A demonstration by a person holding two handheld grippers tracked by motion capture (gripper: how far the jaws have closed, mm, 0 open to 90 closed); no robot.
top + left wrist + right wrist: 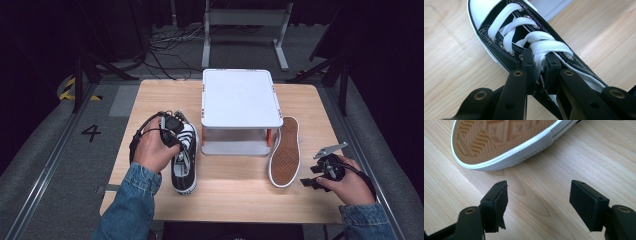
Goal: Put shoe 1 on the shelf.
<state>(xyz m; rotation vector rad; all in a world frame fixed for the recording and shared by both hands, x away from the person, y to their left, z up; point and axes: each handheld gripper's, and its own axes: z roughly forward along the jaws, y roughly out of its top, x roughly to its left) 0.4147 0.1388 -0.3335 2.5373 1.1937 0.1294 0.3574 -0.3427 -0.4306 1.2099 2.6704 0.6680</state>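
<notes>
Nearest the person, the right tool [314,176] hovers just off the counter's [230,195] near right part with its jaws spread wide and nothing between them; in the right gripper view its pads [499,202] sit over bare wood, near but clear of the sole-up sneaker's [506,142] rounded rubber end.

On the near left, the left tool [172,131] is pressed together on the upright black sneaker [184,160], pinching the white laces [544,47] and tongue edge at the top of the lacing, as the left gripper view shows. That shoe rests on its sole, its long axis running near to far, its white rubber end toward the person, and the opening under the hand.

The second sneaker [285,152] lies to the right with its tan sole turned up, long axis also near to far, leaning slightly against or just beside the white two-tier shoe rack's [240,97] right leg; I cannot tell if they touch.

Judging by the layout, the work looks like putting the pair on the rack. Both tiers look bare, so neither shoe is placed yet. A grip on the left shoe is made; lifting and setting it on a tier remains, then righting or grasping the overturned one, which the right tool has not yet taken.
</notes>
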